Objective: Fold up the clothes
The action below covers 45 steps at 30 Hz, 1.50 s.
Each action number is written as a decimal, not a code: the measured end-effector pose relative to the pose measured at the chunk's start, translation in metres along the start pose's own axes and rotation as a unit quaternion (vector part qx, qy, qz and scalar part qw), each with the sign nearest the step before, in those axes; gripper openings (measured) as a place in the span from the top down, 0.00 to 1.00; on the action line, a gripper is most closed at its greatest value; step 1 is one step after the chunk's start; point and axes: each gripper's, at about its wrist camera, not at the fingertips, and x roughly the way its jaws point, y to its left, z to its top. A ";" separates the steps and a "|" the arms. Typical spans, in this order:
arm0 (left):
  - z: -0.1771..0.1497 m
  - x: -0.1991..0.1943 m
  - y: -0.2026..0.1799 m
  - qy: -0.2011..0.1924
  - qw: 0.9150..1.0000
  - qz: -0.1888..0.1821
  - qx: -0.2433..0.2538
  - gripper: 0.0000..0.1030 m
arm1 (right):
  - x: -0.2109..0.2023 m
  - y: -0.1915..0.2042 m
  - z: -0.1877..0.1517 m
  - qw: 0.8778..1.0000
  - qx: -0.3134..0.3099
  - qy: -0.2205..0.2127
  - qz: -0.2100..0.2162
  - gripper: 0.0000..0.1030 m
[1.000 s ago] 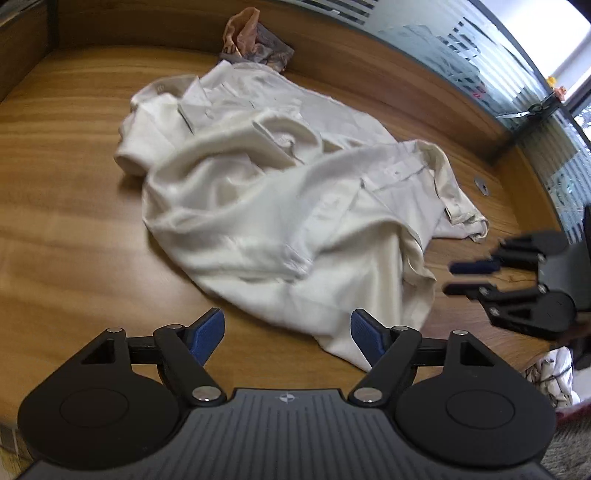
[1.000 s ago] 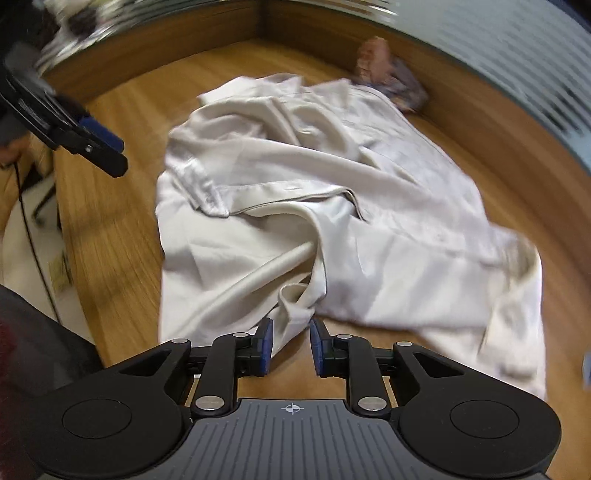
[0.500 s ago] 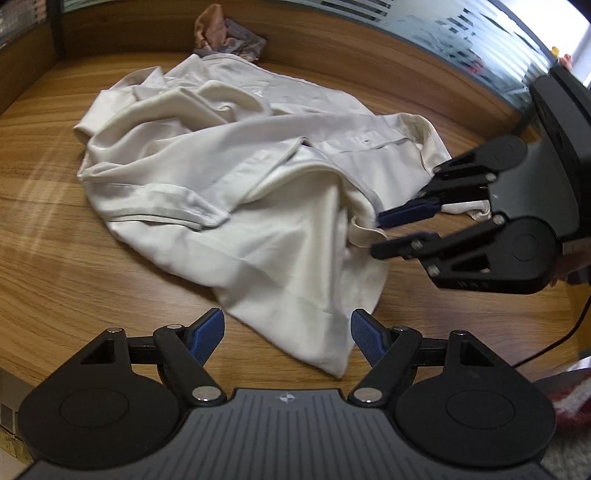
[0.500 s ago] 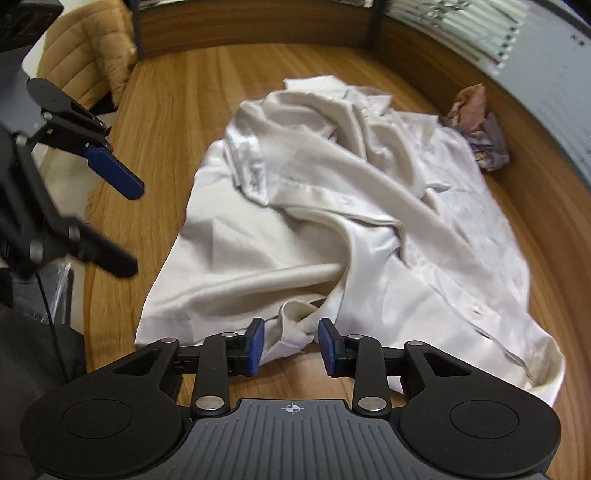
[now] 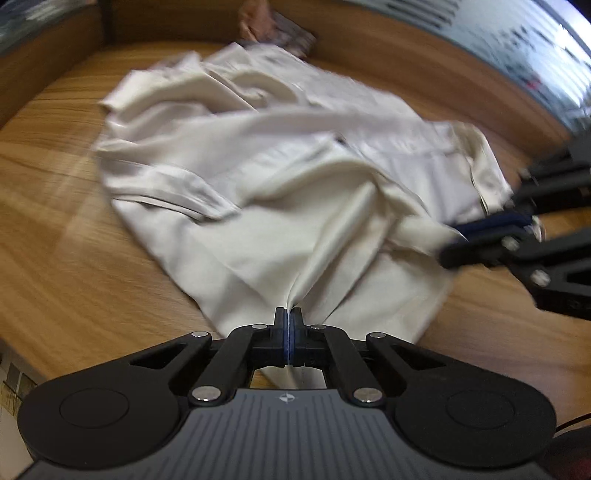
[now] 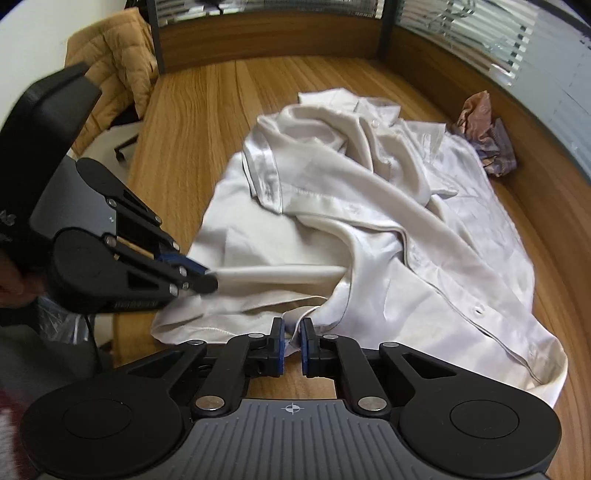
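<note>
A cream satin button shirt point(image 5: 277, 184) lies crumpled on the wooden table point(image 5: 55, 221). My left gripper point(image 5: 288, 321) is shut on a pinched ridge of the shirt near its front hem. In the right wrist view the same shirt point(image 6: 369, 221) spreads away from my right gripper point(image 6: 291, 334), whose pads are closed on a fold of its near edge. The left gripper point(image 6: 207, 277) shows there at the left, drawing a taut strip of fabric. The right gripper point(image 5: 458, 240) appears at the right of the left wrist view, holding a bunch of cloth.
A crumpled brown and purple cloth point(image 6: 484, 136) lies at the back against the wooden wall panel point(image 6: 480, 92). A tan padded jacket point(image 6: 110, 74) hangs on a chair beyond the table's left edge. Glass with blinds point(image 6: 461, 33) runs behind.
My left gripper, open half a second ago, has shut on the shirt. The right gripper kept its hold on the near edge and closed tighter.
</note>
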 end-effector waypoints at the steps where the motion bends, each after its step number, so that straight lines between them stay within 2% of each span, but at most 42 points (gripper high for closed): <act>1: 0.001 -0.008 0.007 -0.008 1.000 0.007 -0.009 1.00 | -0.005 0.000 0.001 1.000 0.008 -0.001 0.006 0.90; 6: -0.001 -0.047 0.049 -0.033 0.997 0.039 -0.066 1.00 | -0.027 0.003 0.005 0.998 0.040 -0.009 0.046 0.91; 9: -0.003 -0.062 0.074 -0.040 0.993 0.060 -0.092 1.00 | -0.034 0.009 0.010 0.995 0.054 -0.017 0.087 0.93; 12: -0.004 -0.070 0.090 -0.041 0.990 0.092 -0.102 1.00 | -0.034 0.018 0.018 0.990 0.061 -0.023 0.127 0.95; 14: -0.008 -0.073 0.102 -0.036 0.987 0.106 -0.119 1.00 | -0.033 0.024 0.022 0.989 0.050 -0.026 0.135 0.94; 20: -0.026 -0.082 0.136 -0.024 0.974 0.169 -0.148 1.00 | -0.028 0.012 0.015 0.993 0.050 -0.015 0.101 0.93; 22: -0.033 -0.088 0.152 -0.020 0.967 0.184 -0.175 1.00 | -0.025 0.000 0.006 0.995 0.060 -0.005 0.079 0.92; 26: -0.040 -0.096 0.182 -0.018 0.951 0.228 -0.207 1.00 | -0.022 -0.026 -0.015 0.995 0.095 0.011 0.037 0.83; 31: -0.039 -0.099 0.213 -0.011 0.934 0.293 -0.206 1.00 | -0.019 -0.059 -0.041 0.989 0.141 0.031 -0.014 0.83; 32: -0.037 -0.097 0.217 -0.009 0.932 0.299 -0.203 1.00 | -0.019 -0.066 -0.047 0.988 0.151 0.034 -0.024 0.83; 37: -0.029 -0.100 0.230 -0.017 0.939 0.268 -0.215 0.96 | -0.016 -0.091 -0.064 0.980 0.188 0.043 -0.058 0.82; 40: -0.023 -0.098 0.223 -0.020 0.945 0.256 -0.204 0.74 | -0.013 -0.100 -0.062 0.977 0.198 0.039 -0.065 0.79; 41: -0.021 -0.097 0.218 -0.021 0.947 0.252 -0.197 0.69 | -0.011 -0.101 -0.060 0.977 0.199 0.037 -0.067 0.75; 45: -0.013 -0.093 0.204 -0.025 0.956 0.229 -0.182 0.56 | 0.000 -0.109 -0.047 0.976 0.203 0.028 -0.079 0.63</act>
